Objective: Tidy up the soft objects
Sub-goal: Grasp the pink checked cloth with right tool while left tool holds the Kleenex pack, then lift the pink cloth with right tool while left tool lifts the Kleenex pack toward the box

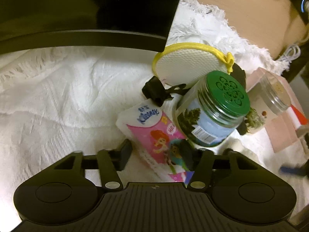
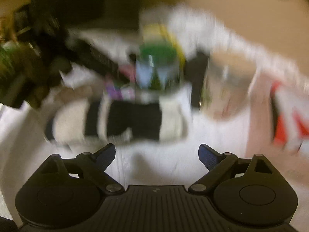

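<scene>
Left gripper straddles the tissue pack on the white cloth, jaws partly apart, pads seemingly not pressing. The jar leans beside it, yellow-rimmed sponge behind. Right gripper gapes wide and empty above a blurred black-and-white fabric. Sorting looks barely begun.
</scene>
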`<state>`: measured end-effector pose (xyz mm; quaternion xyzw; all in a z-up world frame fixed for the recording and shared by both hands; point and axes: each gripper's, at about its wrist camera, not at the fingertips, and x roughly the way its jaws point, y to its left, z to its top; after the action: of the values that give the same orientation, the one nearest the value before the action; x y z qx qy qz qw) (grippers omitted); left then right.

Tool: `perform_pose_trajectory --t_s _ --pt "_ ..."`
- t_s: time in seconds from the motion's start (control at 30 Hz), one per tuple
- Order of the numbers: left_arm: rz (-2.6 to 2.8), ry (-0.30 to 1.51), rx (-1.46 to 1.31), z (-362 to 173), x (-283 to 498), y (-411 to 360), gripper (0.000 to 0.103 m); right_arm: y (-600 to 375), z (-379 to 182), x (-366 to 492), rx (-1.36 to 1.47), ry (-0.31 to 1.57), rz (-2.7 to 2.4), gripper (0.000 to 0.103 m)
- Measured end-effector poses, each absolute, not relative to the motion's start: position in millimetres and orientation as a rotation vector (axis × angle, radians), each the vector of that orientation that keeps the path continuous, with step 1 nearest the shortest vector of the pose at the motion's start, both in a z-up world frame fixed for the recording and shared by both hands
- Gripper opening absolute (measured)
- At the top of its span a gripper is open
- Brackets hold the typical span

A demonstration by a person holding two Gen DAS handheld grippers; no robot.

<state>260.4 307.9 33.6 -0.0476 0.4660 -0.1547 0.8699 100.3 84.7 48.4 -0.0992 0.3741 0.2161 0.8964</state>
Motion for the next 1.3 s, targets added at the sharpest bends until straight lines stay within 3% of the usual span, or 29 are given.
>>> perform_pose_trajectory --t_s 0.07,0.17,0.43,0.5,0.53,0.6,0.67,0.83,1.1,1.3 --pt "-0.346 0.976 -0.116 34.6 256.5 315.6 0.038 93.0 69.5 100.7 -0.224 0.718 0.496 0.094" --pt "-0.366 0.989 -0.195 36.8 257.6 337.7 0.034 121.2 88.7 111.5 -0.229 0.693 0.576 0.095" --pt "-0.283 0.962 -0.238 48.9 251.2 381.0 0.031 236.3 51.0 144.6 -0.322 0.792 0.726 0.093" --pt "-0.26 0.958 -0.233 49.9 244.8 389.4 0.031 251.7 35.6 153.8 -0.354 0.856 0.696 0.059" --pt "-0.252 0.957 -0.227 50.7 241.0 393.3 0.031 254.6 31.5 155.8 -0.354 0.889 0.704 0.034" --pt "-0.234 0.954 -0.2 52.6 231.7 401.5 0.033 247.9 34.2 151.6 -0.311 0.891 0.733 0.03" --pt "-0.217 0.948 -0.182 53.4 226.3 401.9 0.035 236.9 43.3 143.8 -0.304 0.856 0.723 0.019" --pt "-0.153 0.928 -0.157 54.0 221.0 393.9 0.037 189.2 65.3 135.3 -0.269 0.777 0.627 0.018" --pt "-0.177 0.91 -0.081 51.8 234.2 361.3 0.037 151.1 49.4 135.8 -0.242 0.825 0.578 0.018" --pt "-0.127 0.769 -0.059 58.9 236.8 354.6 0.037 144.6 43.5 130.2 -0.191 0.801 0.564 0.019"
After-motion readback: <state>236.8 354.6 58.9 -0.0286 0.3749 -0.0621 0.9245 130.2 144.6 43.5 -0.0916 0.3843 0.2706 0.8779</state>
